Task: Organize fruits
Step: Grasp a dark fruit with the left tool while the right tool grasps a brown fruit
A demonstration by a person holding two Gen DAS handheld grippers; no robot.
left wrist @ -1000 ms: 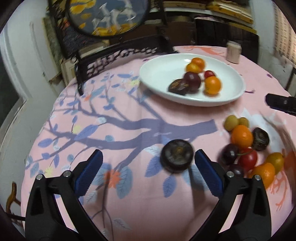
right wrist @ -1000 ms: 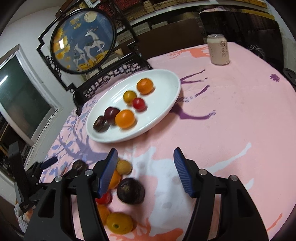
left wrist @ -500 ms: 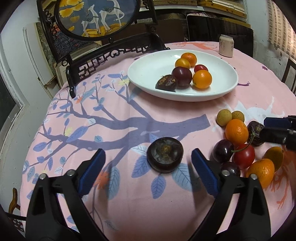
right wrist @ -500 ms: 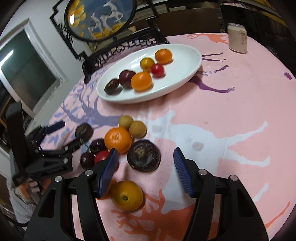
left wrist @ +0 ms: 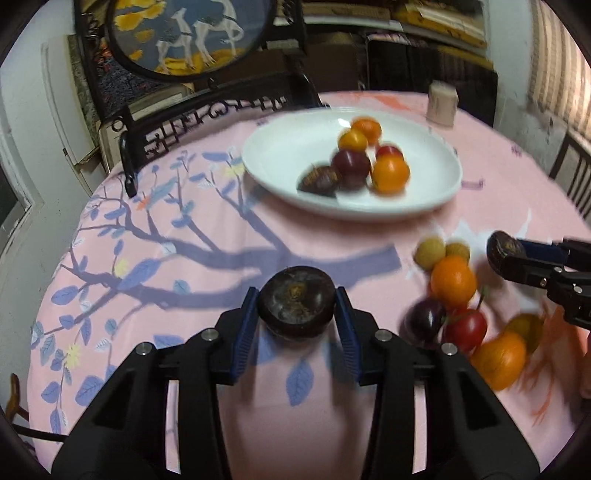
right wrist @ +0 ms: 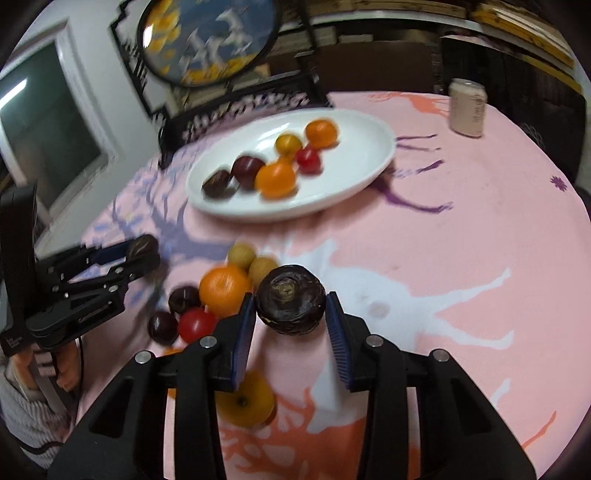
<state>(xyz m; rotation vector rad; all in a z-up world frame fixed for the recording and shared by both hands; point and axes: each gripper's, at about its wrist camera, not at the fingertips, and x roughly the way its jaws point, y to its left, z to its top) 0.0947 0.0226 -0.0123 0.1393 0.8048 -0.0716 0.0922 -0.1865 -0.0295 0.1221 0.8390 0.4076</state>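
My left gripper is shut on a dark brown round fruit above the pink tablecloth. My right gripper is shut on a second dark brown round fruit; both also show in the left wrist view. A white oval plate at the back holds several fruits: oranges, a red one and dark plums. A loose pile of fruit lies on the cloth right of my left gripper: an orange, two tan longans, a dark plum and a red fruit.
A beige drink can stands at the far right of the round table. A black carved chair back and a round painted screen stand behind the plate. A yellow fruit lies under my right gripper.
Both grippers were open around their dark fruits; now each has closed on its fruit. The views are blurred by motion.
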